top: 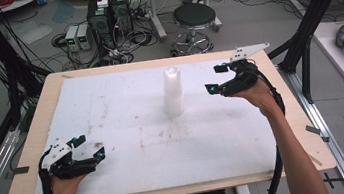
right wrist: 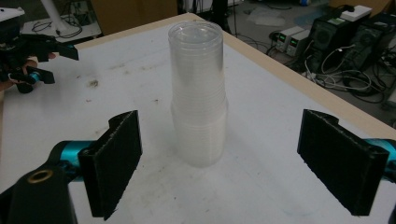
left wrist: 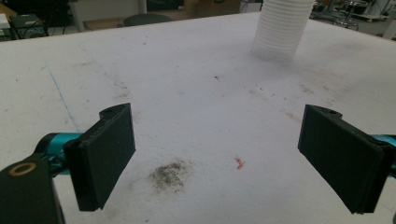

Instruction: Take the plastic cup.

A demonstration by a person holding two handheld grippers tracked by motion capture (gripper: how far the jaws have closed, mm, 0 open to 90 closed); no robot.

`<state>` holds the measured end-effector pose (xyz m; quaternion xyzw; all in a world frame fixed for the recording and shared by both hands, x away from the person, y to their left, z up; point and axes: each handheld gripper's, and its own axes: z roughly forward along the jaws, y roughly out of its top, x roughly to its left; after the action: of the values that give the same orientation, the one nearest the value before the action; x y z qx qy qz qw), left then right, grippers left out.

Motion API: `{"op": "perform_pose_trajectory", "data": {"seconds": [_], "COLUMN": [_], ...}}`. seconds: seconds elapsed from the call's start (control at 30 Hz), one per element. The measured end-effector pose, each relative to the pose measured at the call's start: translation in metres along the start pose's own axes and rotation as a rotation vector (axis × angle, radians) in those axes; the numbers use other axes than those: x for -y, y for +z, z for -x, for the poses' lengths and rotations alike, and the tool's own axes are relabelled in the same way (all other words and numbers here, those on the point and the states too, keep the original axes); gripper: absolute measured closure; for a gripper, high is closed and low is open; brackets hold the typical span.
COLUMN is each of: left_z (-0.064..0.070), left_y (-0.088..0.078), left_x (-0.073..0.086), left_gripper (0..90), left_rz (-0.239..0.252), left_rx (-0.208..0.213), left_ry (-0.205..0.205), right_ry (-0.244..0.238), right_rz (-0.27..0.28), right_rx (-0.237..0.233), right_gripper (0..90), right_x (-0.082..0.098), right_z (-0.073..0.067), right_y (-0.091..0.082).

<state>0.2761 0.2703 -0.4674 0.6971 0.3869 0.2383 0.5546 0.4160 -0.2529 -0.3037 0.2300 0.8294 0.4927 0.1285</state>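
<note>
A tall stack of clear plastic cups [top: 173, 91] stands upright on the white mat [top: 129, 133], right of its middle. My right gripper [top: 214, 79] hovers above the table just right of the stack, its jaws open and aimed at it. In the right gripper view the stack [right wrist: 198, 93] stands ahead of the right gripper [right wrist: 219, 163], apart from both pads. My left gripper [top: 91, 146] rests low near the mat's front left corner, open and empty. In the left gripper view the left gripper [left wrist: 217, 158] frames bare mat, with the stack [left wrist: 281, 28] far ahead. The left gripper [right wrist: 58, 64] also appears far off in the right gripper view.
The mat carries dark smudges [left wrist: 170, 175] and a small red mark [left wrist: 239, 163]. Bare wooden table edge [top: 22, 162] rings the mat. Behind the table are a black stool [top: 194, 18], computer boxes [top: 108, 14] and cables. Black frame posts [top: 317, 12] stand at the sides.
</note>
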Motion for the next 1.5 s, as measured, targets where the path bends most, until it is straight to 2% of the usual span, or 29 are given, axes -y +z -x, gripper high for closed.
{"op": "perform_pose_trajectory", "data": {"seconds": [0.13, 0.27, 0.33, 0.47, 0.73, 1.0, 1.3, 1.5], "left_z": [0.000, 0.000, 0.000, 0.000, 0.001, 0.000, 0.001, 0.001], "left_y": [0.000, 0.001, 0.001, 0.001, 0.001, 0.001, 0.001, 0.001], "left_x": [0.000, 0.000, 0.000, 0.000, 0.000, 0.000, 0.000, 0.000], "left_gripper": [11.0, 10.9, 11.0, 11.0, 11.0, 10.9, 11.0, 11.0], "left_rz": [-0.003, -0.008, -0.009, -0.008, -0.009, -0.011, -0.011, -0.011], "left_rx": [0.000, -0.001, -0.002, -0.003, -0.004, 0.000, 0.000, 0.000], "left_ry": [-0.002, 0.000, 0.001, 0.001, 0.002, 0.000, 0.004, 0.005], "right_ry": [-0.011, -0.019, -0.022, -0.025, -0.011, -0.010, -0.006, 0.000], "right_rz": [0.008, 0.043, 0.050, 0.045, 0.091, 0.075, 0.047, 0.048], "right_rx": [-0.022, -0.056, -0.075, -0.093, -0.123, -0.131, -0.119, -0.117], "right_gripper": [13.4, 13.5, 13.5, 13.5, 13.6, 13.6, 13.6, 14.0], "right_x": [-0.007, -0.014, -0.014, -0.014, -0.015, -0.015, -0.015, -0.014], "right_z": [0.007, 0.012, 0.015, 0.015, 0.011, 0.008, 0.003, 0.000], "right_y": [0.010, 0.023, 0.036, 0.048, 0.076, 0.090, 0.106, 0.112]}}
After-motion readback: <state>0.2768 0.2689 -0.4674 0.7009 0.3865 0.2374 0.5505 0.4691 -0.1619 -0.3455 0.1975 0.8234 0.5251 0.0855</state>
